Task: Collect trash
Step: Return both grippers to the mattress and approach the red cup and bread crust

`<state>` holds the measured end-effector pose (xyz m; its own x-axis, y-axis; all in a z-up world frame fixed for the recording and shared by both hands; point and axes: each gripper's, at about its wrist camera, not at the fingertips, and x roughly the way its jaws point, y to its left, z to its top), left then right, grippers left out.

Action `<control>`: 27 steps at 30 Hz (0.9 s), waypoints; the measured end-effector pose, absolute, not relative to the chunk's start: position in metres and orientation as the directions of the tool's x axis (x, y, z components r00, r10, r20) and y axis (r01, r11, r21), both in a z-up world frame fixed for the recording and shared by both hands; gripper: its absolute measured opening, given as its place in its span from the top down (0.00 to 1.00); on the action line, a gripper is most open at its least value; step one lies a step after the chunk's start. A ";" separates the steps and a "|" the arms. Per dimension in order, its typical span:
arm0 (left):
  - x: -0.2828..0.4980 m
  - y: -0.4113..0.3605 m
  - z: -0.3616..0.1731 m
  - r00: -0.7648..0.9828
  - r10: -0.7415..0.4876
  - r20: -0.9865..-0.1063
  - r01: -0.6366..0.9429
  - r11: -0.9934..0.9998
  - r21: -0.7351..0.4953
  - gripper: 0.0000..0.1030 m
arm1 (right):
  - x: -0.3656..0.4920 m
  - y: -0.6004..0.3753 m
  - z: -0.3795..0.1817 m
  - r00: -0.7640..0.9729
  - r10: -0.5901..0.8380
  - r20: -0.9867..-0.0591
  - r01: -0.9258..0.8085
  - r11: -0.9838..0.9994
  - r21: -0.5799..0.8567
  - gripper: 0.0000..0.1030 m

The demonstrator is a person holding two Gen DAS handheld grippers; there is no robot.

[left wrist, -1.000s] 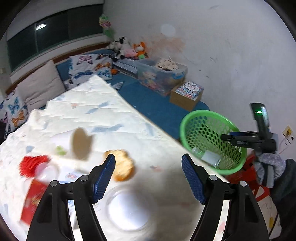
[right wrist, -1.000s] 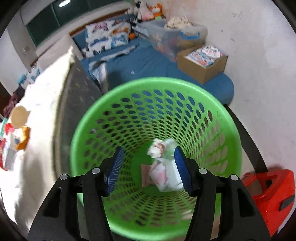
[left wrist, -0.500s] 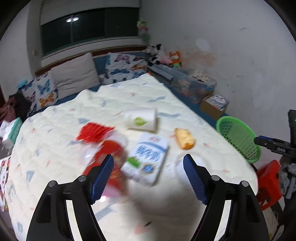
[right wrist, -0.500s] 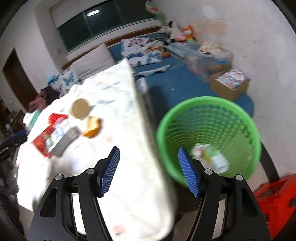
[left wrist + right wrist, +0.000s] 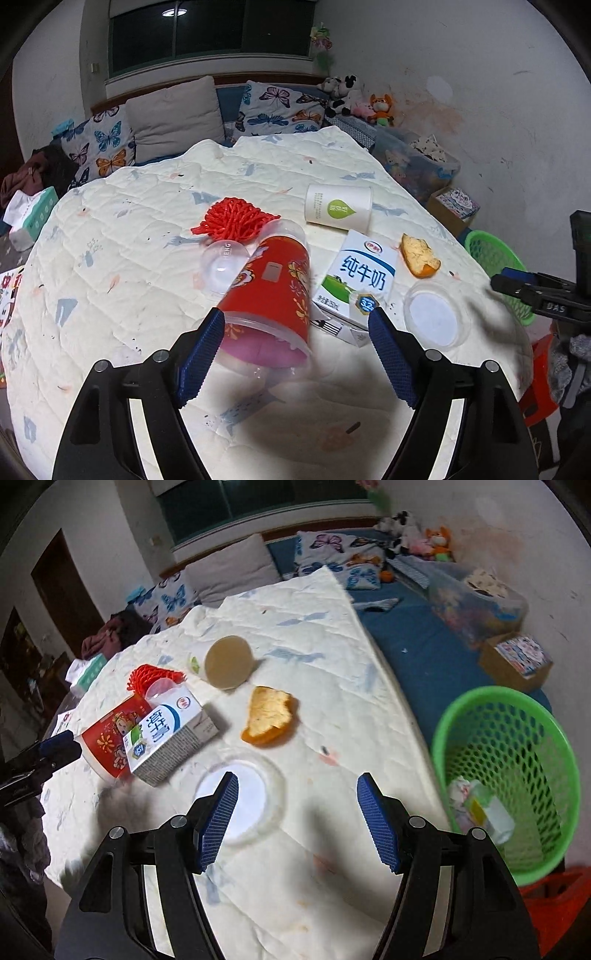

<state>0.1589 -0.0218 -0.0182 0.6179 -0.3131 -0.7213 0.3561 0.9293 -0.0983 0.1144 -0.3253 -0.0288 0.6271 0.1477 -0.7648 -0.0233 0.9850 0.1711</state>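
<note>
Trash lies on the quilted table (image 5: 129,302): a red paper cup (image 5: 271,295) on its side, a milk carton (image 5: 360,280), a white paper cup (image 5: 338,208), a red foam net (image 5: 232,221), a clear dome lid (image 5: 221,264), an orange peel (image 5: 419,254) and a flat clear lid (image 5: 436,319). My left gripper (image 5: 295,360) is open just before the red cup's mouth. My right gripper (image 5: 297,821) is open above the table edge, beside the flat lid (image 5: 240,801). The green basket (image 5: 517,760) holds crumpled trash (image 5: 476,805) at the right.
A blue mattress (image 5: 424,642) with butterfly pillows (image 5: 284,109), a plastic bin (image 5: 476,598) and a cardboard box (image 5: 517,661) lies behind the table. A tissue box (image 5: 31,218) sits at far left. A red stool (image 5: 557,904) stands by the basket.
My left gripper turned from the basket side to the trash pile and closed in on the red cup. My right gripper left the basket and swung over the table edge.
</note>
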 end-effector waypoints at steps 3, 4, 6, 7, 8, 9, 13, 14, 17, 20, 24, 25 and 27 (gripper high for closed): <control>0.163 -0.021 -0.017 0.623 -0.304 -0.720 0.350 0.932 -0.091 0.25 | 0.131 -0.317 -0.033 0.614 0.148 -0.775 -0.037 0.987 0.159 0.35; 0.164 -0.020 -0.017 0.623 -0.301 -0.722 0.346 0.934 -0.090 0.25 | 0.135 -0.315 -0.034 0.612 0.148 -0.777 -0.041 0.987 0.155 0.35; 0.166 -0.016 -0.015 0.618 -0.311 -0.722 0.347 0.932 -0.105 0.25 | 0.146 -0.310 -0.039 0.604 0.130 -0.786 -0.042 0.990 0.132 0.35; 0.166 -0.015 -0.015 0.619 -0.312 -0.721 0.346 0.932 -0.106 0.25 | 0.150 -0.308 -0.042 0.600 0.134 -0.789 -0.045 0.990 0.134 0.35; 0.166 -0.014 -0.014 0.619 -0.311 -0.721 0.346 0.932 -0.105 0.25 | 0.155 -0.306 -0.044 0.593 0.140 -0.793 -0.049 0.989 0.138 0.35; 0.166 -0.013 -0.015 0.619 -0.310 -0.721 0.347 0.932 -0.103 0.25 | 0.160 -0.304 -0.047 0.588 0.136 -0.797 -0.049 0.990 0.132 0.35; 0.167 -0.006 -0.016 0.617 -0.300 -0.728 0.337 0.936 -0.100 0.25 | 0.178 -0.296 -0.059 0.565 0.126 -0.816 -0.056 0.992 0.114 0.35; 0.167 -0.004 -0.016 0.618 -0.298 -0.728 0.332 0.938 -0.102 0.24 | 0.181 -0.295 -0.062 0.560 0.119 -0.820 -0.056 0.993 0.106 0.35; 0.171 0.000 -0.014 0.614 -0.302 -0.730 0.332 0.937 -0.108 0.24 | 0.192 -0.289 -0.069 0.547 0.110 -0.830 -0.060 0.994 0.091 0.35; 0.179 0.003 -0.011 0.611 -0.299 -0.733 0.331 0.937 -0.106 0.23 | 0.201 -0.284 -0.074 0.542 0.087 -0.836 -0.067 0.996 0.061 0.35; 0.198 0.002 -0.008 0.593 -0.302 -0.746 0.342 0.934 -0.107 0.22 | 0.210 -0.282 -0.080 0.527 0.076 -0.846 -0.068 0.997 0.047 0.35; 0.203 0.000 -0.007 0.593 -0.295 -0.749 0.340 0.935 -0.099 0.22 | 0.212 -0.282 -0.081 0.524 0.074 -0.849 -0.067 0.997 0.045 0.37; 0.211 -0.003 -0.009 0.574 -0.307 -0.759 0.359 0.928 -0.104 0.22 | 0.213 -0.283 -0.082 0.520 0.069 -0.852 -0.065 0.997 0.040 0.42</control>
